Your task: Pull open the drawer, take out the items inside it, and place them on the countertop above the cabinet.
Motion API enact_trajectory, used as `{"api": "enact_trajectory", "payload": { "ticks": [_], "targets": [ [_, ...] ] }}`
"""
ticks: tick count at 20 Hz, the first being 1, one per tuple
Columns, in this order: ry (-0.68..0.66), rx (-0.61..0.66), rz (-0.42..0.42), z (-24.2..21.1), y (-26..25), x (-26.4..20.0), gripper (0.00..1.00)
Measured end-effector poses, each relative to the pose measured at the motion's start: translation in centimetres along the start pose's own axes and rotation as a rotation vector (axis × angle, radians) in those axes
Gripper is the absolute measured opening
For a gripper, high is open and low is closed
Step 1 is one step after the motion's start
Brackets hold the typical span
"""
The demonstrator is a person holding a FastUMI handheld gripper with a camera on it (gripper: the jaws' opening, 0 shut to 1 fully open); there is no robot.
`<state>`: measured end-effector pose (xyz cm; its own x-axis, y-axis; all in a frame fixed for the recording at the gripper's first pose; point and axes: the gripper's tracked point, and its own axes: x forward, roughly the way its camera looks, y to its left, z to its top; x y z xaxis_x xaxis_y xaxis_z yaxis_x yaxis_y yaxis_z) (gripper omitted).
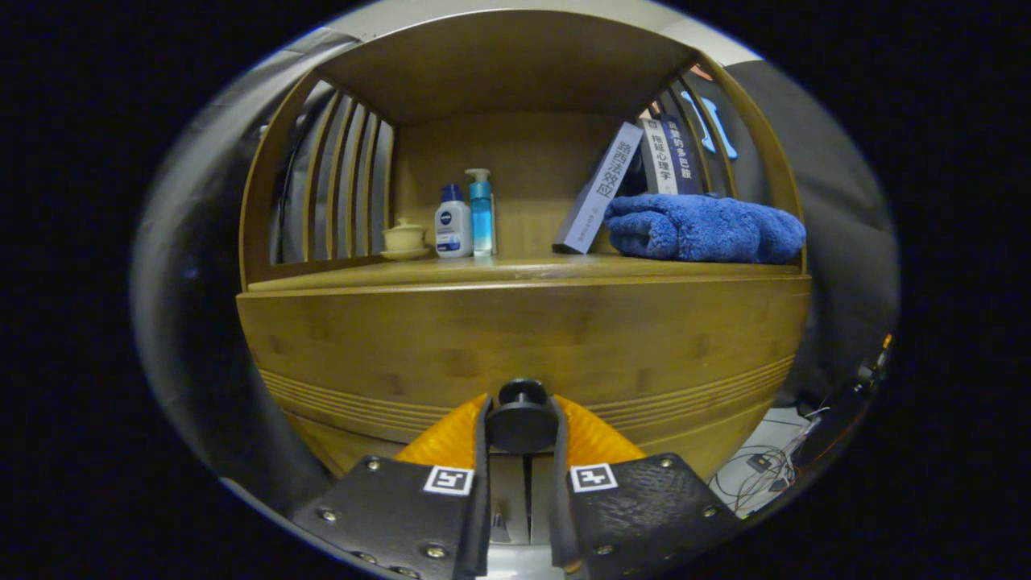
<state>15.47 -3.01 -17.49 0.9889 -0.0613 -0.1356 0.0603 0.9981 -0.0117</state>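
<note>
So the drawer knob [522, 415] is sitting right between the jaws [522, 439], low on the drawer front [523, 354]. One finger is on each side of it and they look pressed against it, so I'd call that a closed grip on the knob with next to no gap left over. The knob sticks straight out of the front toward the camera, so the pull pretty much has to come straight back along the fingers. Any sideways drift would probably just make the drawer bind.

The drawer looks fully shut, with its front flush under the counter [515, 274], so whatever's inside can't be seen or counted yet.

Count of what's up on the counter:
- one small lidded cup [404, 237] toward the left end
- two bottles just right of it, one white [453, 228] and one clear blue pump [481, 216]
- three books [600, 189] leaning toward the right
- one folded blue towel [703, 229] at the right end

The front middle strip of the counter is bare, so that's my guess for where the drawer stuff ends up.
</note>
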Motion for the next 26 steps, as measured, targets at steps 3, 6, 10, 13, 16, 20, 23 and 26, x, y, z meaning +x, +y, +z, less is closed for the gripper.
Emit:
{"api": "enact_trajectory", "payload": {
  "ticks": [3, 6, 10, 13, 16, 20, 23, 26],
  "targets": [
    [-0.01, 0.025, -0.012, -0.4, -0.2, -2.9, 0.3],
    [0.002, 0.017, -0.022, -1.0, 0.0, -6.8, 0.29],
    [0.019, -0.011, -0.013, -1.6, 0.0, -10.4, 0.29],
    [0.027, -0.01, -0.004, -1.9, -0.1, -12.5, 0.3],
    [0.025, 0.004, -0.005, -2.2, -0.1, -14.7, 0.29],
    [0.064, 0.007, -0.004, -3.6, -0.1, -16.6, 0.29],
    [0.068, -0.011, -0.001, -3.9, -0.1, -17.8, 0.29],
    [0.09, -0.006, -0.006, -4.3, -0.1, -17.9, 0.29]
  ]
}}
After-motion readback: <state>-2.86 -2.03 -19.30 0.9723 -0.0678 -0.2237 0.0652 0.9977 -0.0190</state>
